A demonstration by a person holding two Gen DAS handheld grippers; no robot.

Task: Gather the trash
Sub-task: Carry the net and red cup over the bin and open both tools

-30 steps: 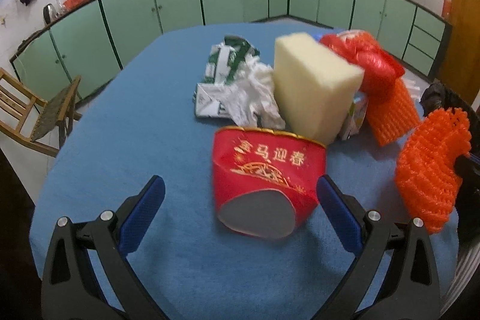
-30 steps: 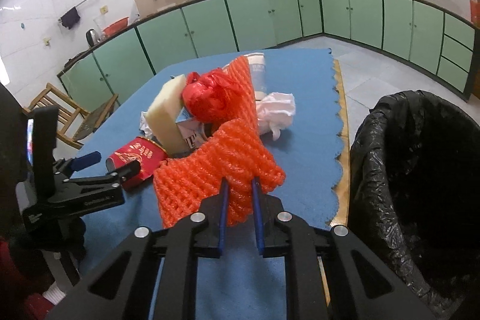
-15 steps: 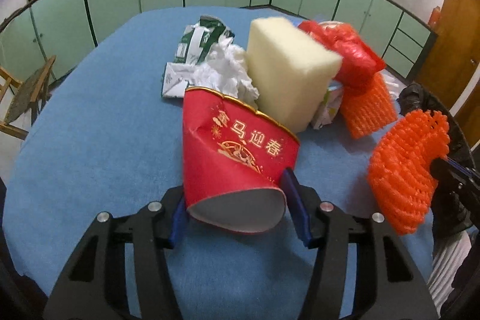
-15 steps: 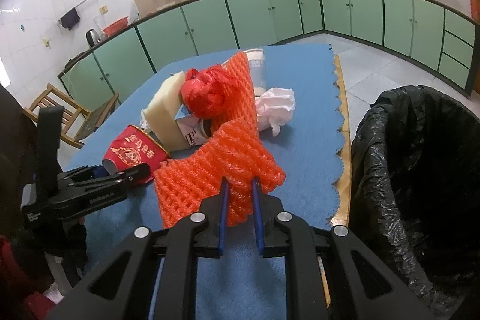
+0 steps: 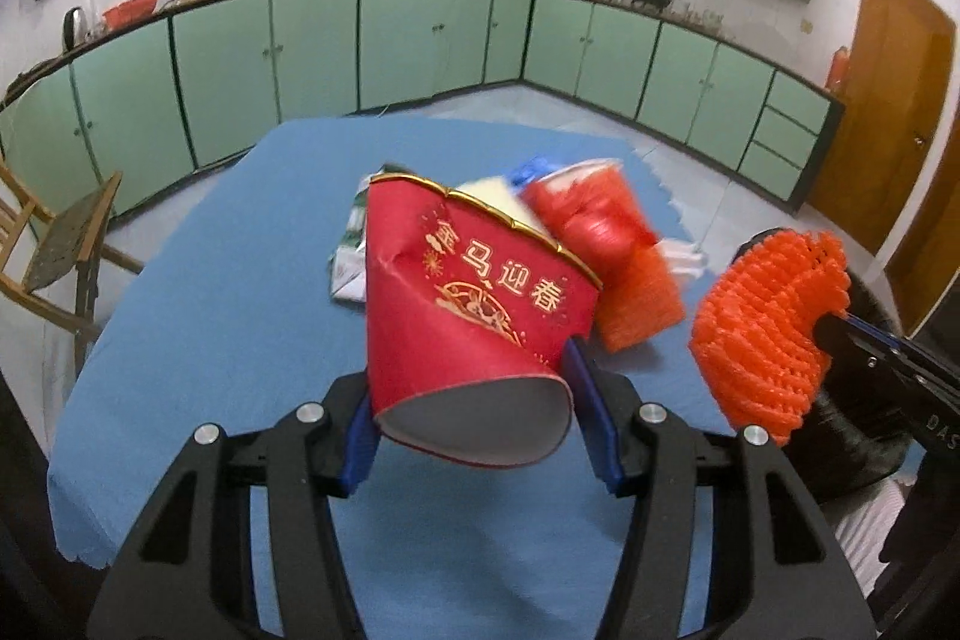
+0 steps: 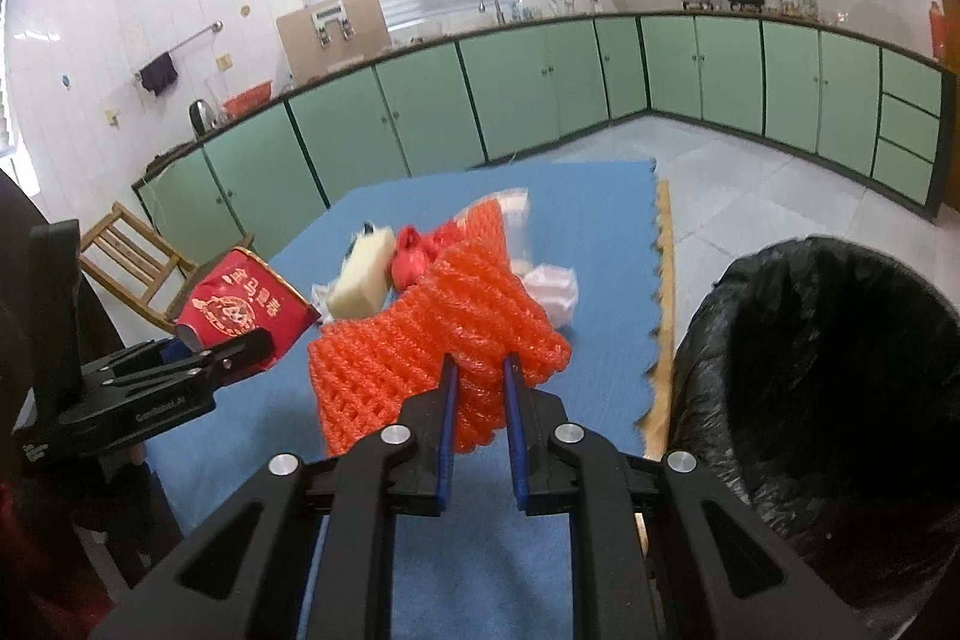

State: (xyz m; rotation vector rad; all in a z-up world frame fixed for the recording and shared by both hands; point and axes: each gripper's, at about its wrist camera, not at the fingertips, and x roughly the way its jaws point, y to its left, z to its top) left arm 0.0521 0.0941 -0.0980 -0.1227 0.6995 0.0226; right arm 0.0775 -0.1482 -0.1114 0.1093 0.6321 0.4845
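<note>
Already both grippers carry something. The left gripper [image 5: 474, 418] has just closed its blue pads on the base of a crumpled red paper cup with gold lettering [image 5: 474, 304], which hangs clear of the blue-covered table [image 5: 228, 292]. The right gripper [image 6: 480, 388] is clamped nearly shut on a piece of orange foam fruit netting [image 6: 420, 340], also off the table. Just to its right gapes the black-lined trash bin [image 6: 828, 400] (nothing can be made out inside its dark mouth). Neither piece is dropped in yet. Further out on the table a pile waits: a pale yellow sponge block [image 6: 363, 274], a red plastic bag [image 6: 411, 256], more orange netting [image 5: 639, 304], a white crumpled wrapper [image 6: 555, 289] and a green-and-white carton [image 5: 348, 268]. I judge the collecting to be at an early stage.
</note>
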